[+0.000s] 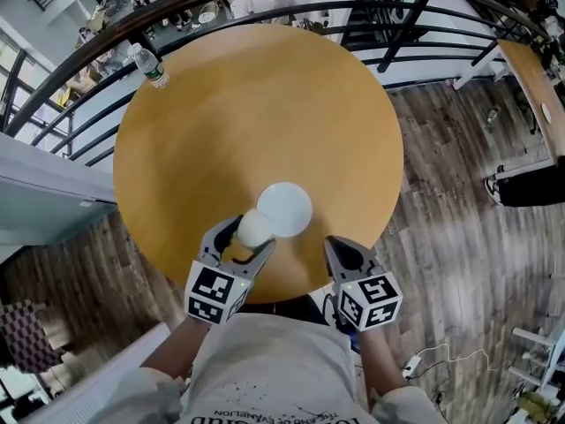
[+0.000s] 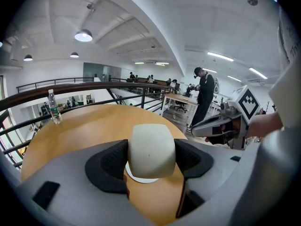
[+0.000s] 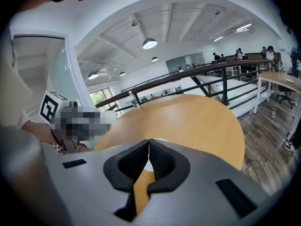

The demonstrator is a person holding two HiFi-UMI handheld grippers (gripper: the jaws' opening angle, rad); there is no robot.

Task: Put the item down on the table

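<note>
A white rounded cup (image 1: 255, 227) is clamped between the black pads of my left gripper (image 1: 251, 237), just above the near part of the round wooden table (image 1: 221, 122). In the left gripper view the cup (image 2: 151, 149) fills the gap between the jaws, and a white saucer (image 2: 139, 177) shows right beneath it. From the head view the saucer (image 1: 288, 207) lies flat on the table, touching the cup's far right side. My right gripper (image 1: 338, 248) hovers at the table's near edge, shut with nothing in it; its pads (image 3: 160, 159) meet.
A clear water bottle (image 1: 153, 67) stands at the table's far left rim. A dark metal railing (image 1: 371, 11) curves behind the table. Wooden floor (image 1: 459, 201) lies to the right, with a desk (image 1: 534, 78) and people further off.
</note>
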